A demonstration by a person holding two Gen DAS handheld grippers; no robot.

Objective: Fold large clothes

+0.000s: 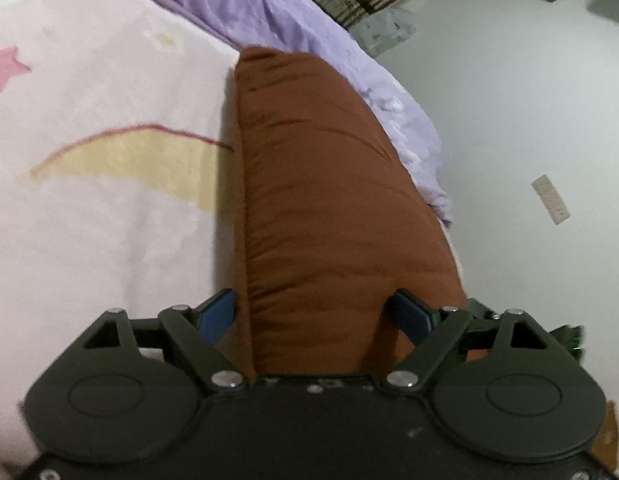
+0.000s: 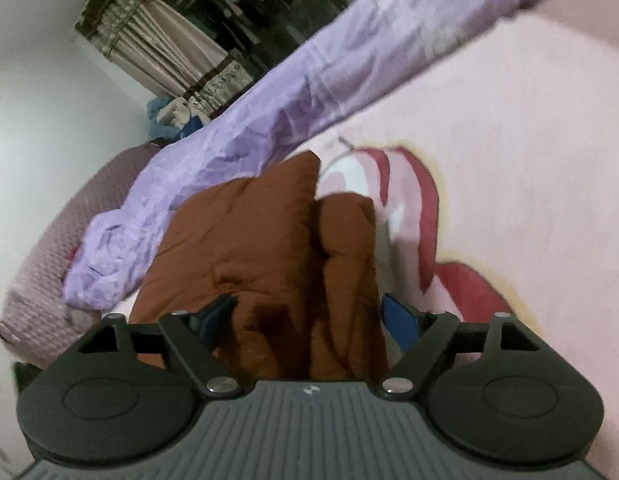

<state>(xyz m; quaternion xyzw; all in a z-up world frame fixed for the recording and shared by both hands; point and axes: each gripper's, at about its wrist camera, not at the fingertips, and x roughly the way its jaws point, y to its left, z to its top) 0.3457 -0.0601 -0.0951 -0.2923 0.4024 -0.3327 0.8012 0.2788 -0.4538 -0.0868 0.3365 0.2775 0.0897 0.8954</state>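
The left hand-held gripper (image 1: 313, 312) was matte black, with two round embossed discs flanking its smooth, faintly speckled central housing. Silver screws capped the pivots of its angled link arms, and blue pads lined its fingers (image 1: 219, 310). The right hand-held gripper (image 2: 309, 320) matched it, except that its central housing was grey, ribbed lengthwise, with a small white emblem near the front edge.
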